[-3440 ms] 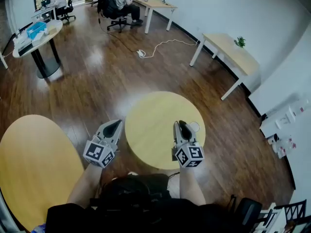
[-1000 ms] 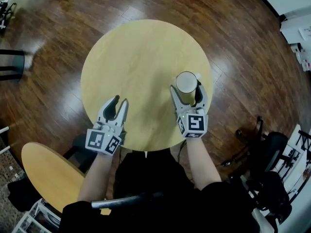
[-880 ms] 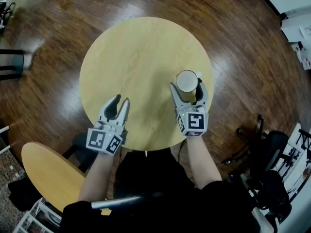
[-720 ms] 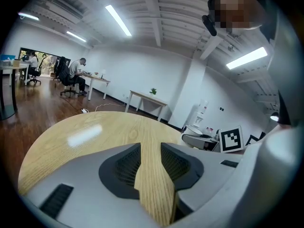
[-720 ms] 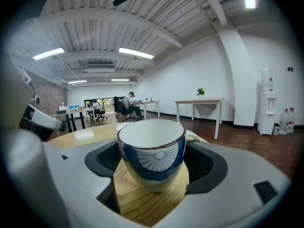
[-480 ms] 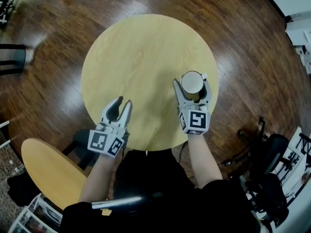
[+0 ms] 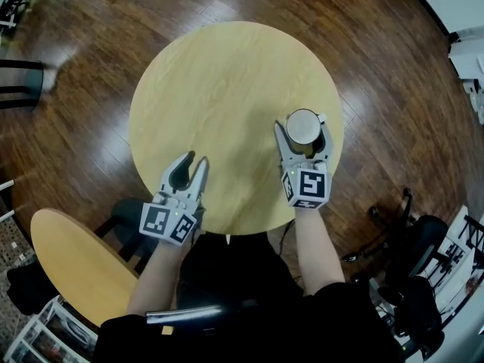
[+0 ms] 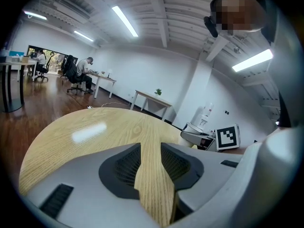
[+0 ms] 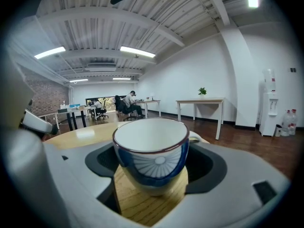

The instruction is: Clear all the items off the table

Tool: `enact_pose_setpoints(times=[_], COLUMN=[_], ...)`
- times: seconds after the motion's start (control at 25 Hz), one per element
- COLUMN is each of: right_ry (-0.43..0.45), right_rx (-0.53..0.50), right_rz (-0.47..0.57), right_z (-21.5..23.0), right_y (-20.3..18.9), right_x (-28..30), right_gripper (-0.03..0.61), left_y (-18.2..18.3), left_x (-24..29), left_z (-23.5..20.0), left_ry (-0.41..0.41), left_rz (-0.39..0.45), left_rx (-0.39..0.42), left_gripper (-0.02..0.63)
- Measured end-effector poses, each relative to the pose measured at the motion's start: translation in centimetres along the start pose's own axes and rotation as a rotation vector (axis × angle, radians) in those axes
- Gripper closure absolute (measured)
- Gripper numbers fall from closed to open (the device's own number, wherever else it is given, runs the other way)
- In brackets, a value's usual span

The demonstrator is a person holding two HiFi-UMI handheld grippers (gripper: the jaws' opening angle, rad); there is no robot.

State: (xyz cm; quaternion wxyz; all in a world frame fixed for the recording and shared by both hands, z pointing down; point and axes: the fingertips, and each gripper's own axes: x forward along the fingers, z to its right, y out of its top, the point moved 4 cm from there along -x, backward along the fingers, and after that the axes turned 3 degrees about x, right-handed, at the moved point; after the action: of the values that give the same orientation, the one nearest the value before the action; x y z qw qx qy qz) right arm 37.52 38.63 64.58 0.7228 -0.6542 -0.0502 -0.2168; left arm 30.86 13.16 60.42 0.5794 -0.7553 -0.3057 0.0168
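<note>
A white cup (image 7: 303,126) with a blue fan pattern (image 9: 153,161) stands upright near the right edge of the round wooden table (image 7: 227,74). My right gripper (image 7: 302,132) is open, with one jaw on each side of the cup. Small gaps show between the pads and the cup's wall. The cup's handle points away from the gripper. My left gripper (image 7: 195,162) hovers over the table's near left edge. It is open by a narrow gap, and only bare tabletop shows between its fingers (image 8: 118,167).
A second wooden tabletop (image 7: 76,271) lies at the lower left, close to my left arm. Black chair frames (image 7: 412,278) stand on the dark wood floor at the right. Desks with seated people (image 8: 84,72) are far across the room.
My right gripper has slid forward, so the cup sits deeper between its jaws. The cup has stayed in place on the table. The left gripper has barely moved.
</note>
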Motion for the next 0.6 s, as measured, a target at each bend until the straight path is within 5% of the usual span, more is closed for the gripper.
enact_pose_setpoints(times=[0.6], right_ry=[0.075], right_rx=[-0.025], right_rz=[0.049], right_z=[-1.3], right_y=[3.0], right_x=[-3.4], right_gripper=[0.175], left_y=[4.8], left_x=[-0.7], left_z=[-1.2], left_ry=[0.028], left_rz=[0.154], left_rx=[0.039], left_gripper=[0.48])
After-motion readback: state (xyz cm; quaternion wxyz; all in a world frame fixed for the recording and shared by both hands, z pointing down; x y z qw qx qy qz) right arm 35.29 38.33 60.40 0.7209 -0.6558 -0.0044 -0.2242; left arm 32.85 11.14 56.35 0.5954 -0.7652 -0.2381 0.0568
